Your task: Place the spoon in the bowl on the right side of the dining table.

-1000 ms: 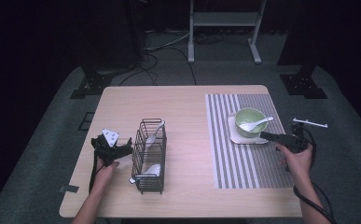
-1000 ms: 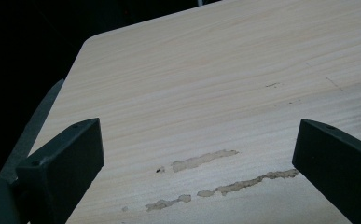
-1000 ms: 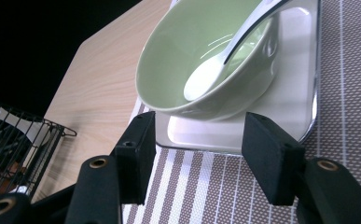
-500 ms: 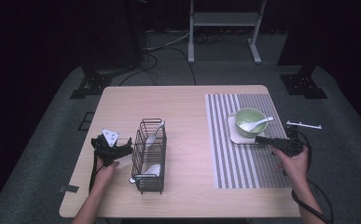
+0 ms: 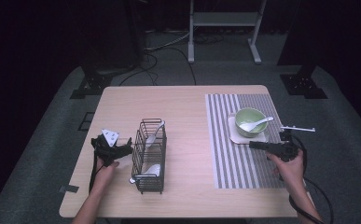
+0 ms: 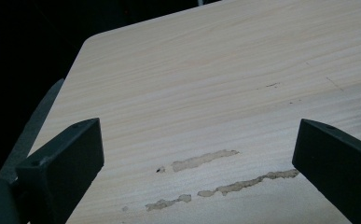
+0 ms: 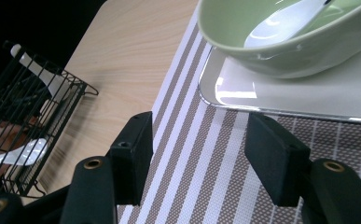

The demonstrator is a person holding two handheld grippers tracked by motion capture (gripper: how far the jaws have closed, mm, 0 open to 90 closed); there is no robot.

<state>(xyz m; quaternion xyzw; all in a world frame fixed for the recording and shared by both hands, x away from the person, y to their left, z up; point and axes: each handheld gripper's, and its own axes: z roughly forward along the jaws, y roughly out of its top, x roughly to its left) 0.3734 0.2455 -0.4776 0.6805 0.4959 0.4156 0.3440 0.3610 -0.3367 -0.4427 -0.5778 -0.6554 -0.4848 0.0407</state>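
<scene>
The wooden table point(image 5: 187, 140) carries a striped mat point(image 5: 243, 154) and a black wire basket point(image 5: 149, 156) with 2 white spoons. A green bowl point(image 5: 250, 122) with 1 spoon sits on a small tray on the mat. The left gripper point(image 5: 122, 150) beside the basket and the right gripper point(image 5: 255, 145) near the tray both hold their jaws apart, empty.

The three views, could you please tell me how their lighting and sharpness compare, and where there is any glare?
High view: the table is evenly lit, the surroundings fall off nearly to black, and detail is soft. Left gripper view: the wood grain is sharp, while the left tool has its jaws dark and slightly blurred. Right gripper view: glare on the white tray and a sheen on the spoon inside the green bowl.
</scene>
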